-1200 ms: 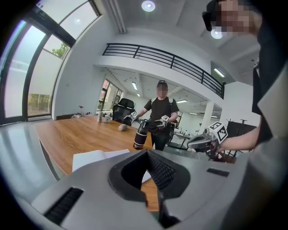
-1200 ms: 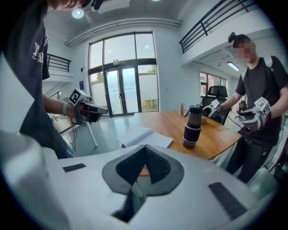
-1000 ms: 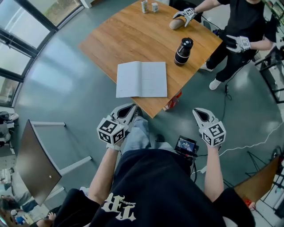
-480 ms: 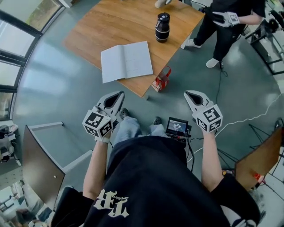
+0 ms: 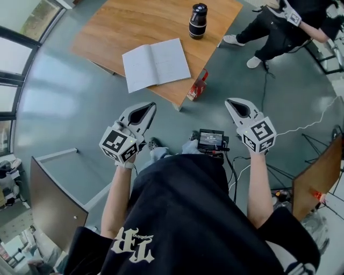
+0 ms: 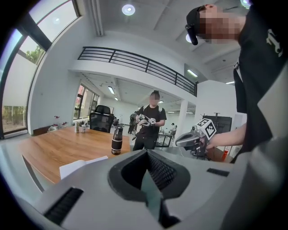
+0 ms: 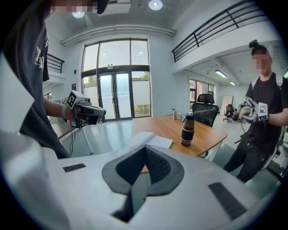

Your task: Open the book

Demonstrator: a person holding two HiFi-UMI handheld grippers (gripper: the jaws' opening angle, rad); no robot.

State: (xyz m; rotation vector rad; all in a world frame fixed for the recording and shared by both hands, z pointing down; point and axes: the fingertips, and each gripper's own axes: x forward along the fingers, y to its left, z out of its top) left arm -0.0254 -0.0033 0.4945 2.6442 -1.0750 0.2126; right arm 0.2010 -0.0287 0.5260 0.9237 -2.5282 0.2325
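The book (image 5: 156, 63) lies open, white pages up, near the front corner of the wooden table (image 5: 129, 24). Both grippers hang in the air short of the table, over the grey floor, and touch nothing. My left gripper (image 5: 151, 105) is shut and empty, below the book. My right gripper (image 5: 229, 101) is shut and empty too, off to the right of the table's corner. The book (image 6: 83, 164) shows low at the left in the left gripper view, and the book (image 7: 148, 139) lies just beyond the jaws in the right gripper view.
A black bottle (image 5: 198, 13) stands on the table behind the book. A red object (image 5: 198, 86) sits under the table's edge. A small screen device (image 5: 210, 139) hangs at my waist. Another person (image 5: 290, 21) with grippers stands at the far right. Dark panels stand at left (image 5: 54, 198) and right (image 5: 317, 182).
The table and the open book have slid up and away in the head view as I backed off. Both grippers stay shut and empty, held at about the same spacing.
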